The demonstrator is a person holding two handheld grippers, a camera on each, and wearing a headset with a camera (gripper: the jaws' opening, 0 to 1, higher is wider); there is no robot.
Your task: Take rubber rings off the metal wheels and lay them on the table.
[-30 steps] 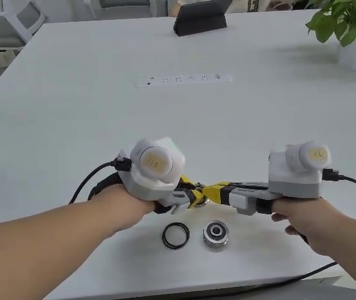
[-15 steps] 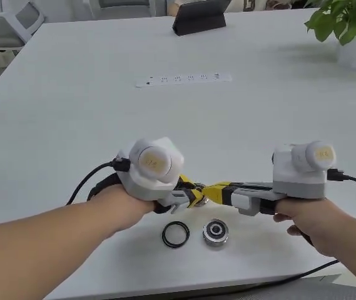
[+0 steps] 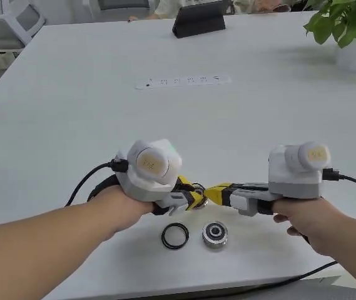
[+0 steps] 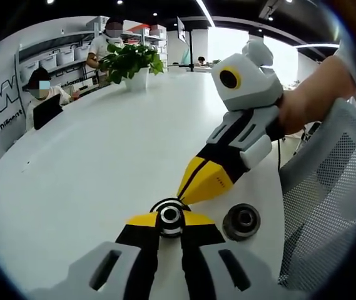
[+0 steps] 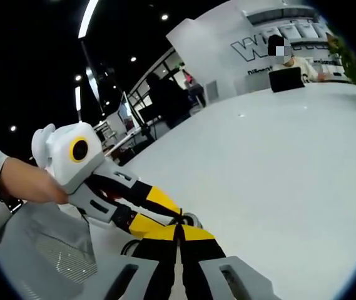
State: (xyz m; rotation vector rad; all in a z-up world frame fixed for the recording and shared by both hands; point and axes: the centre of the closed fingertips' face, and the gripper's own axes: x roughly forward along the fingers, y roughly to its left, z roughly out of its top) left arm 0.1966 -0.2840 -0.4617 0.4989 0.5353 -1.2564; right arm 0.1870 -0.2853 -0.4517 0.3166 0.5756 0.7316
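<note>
My left gripper (image 3: 198,198) is shut on a small metal wheel (image 4: 169,215) that wears a black rubber ring, held just above the white table (image 3: 102,112). My right gripper (image 3: 210,192) faces it from the right. Its yellow tips (image 4: 184,190) are shut together and pinch the ring's upper edge. Below them on the table lie a loose black rubber ring (image 3: 175,235) and a bare metal wheel (image 3: 215,234). That bare wheel (image 4: 241,222) also sits to the right of my left jaws. In the right gripper view the right gripper (image 5: 179,226) meets the left gripper (image 5: 176,214) tip to tip.
A white power strip (image 3: 184,80) lies across the middle of the table. A dark tablet stand (image 3: 199,19) and a potted plant (image 3: 346,25) are at the far side. The table's front edge runs just below the loose parts. A mesh chair (image 4: 328,187) is beside it.
</note>
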